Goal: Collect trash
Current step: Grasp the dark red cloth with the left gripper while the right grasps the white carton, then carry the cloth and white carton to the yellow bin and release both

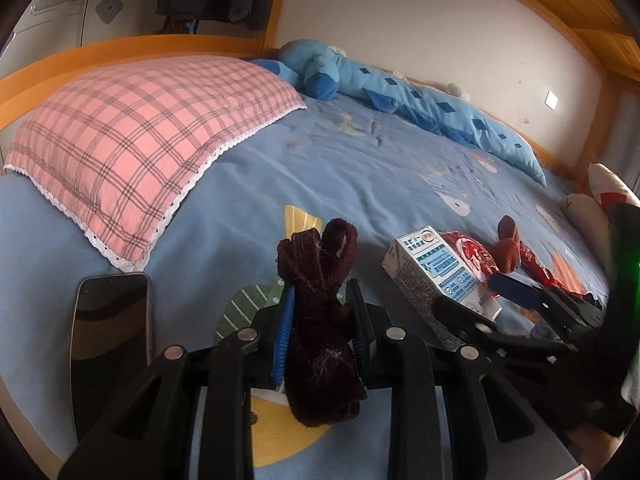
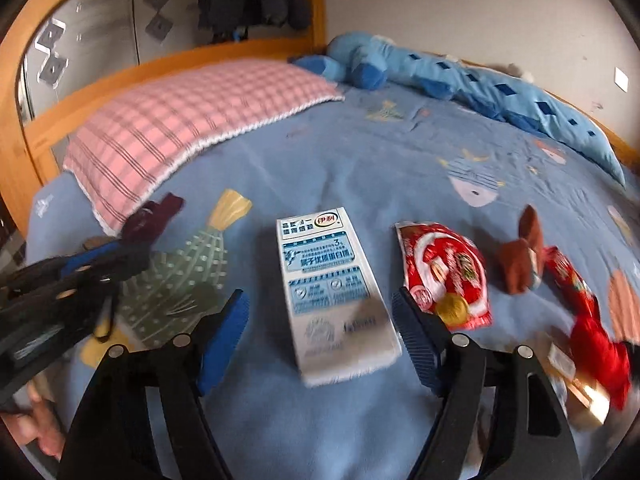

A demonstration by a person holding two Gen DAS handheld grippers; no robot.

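**Sock in one gripper, milk box at the other**

Our left gripper (image 1: 320,312) squeezes a dark red sock (image 1: 320,320). Our right gripper (image 2: 320,320) has its fingers wide apart around the milk box (image 2: 332,292) on the blue bed cover (image 2: 360,168). At three o'clock from the box lies a red wrapper (image 2: 444,272).

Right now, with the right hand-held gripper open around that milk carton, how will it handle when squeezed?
The milk carton lies flat, so it likely won't roll. Its paperboard walls may dent if empty. The right hand-held gripper straddles its narrow width, probably a steady hold.
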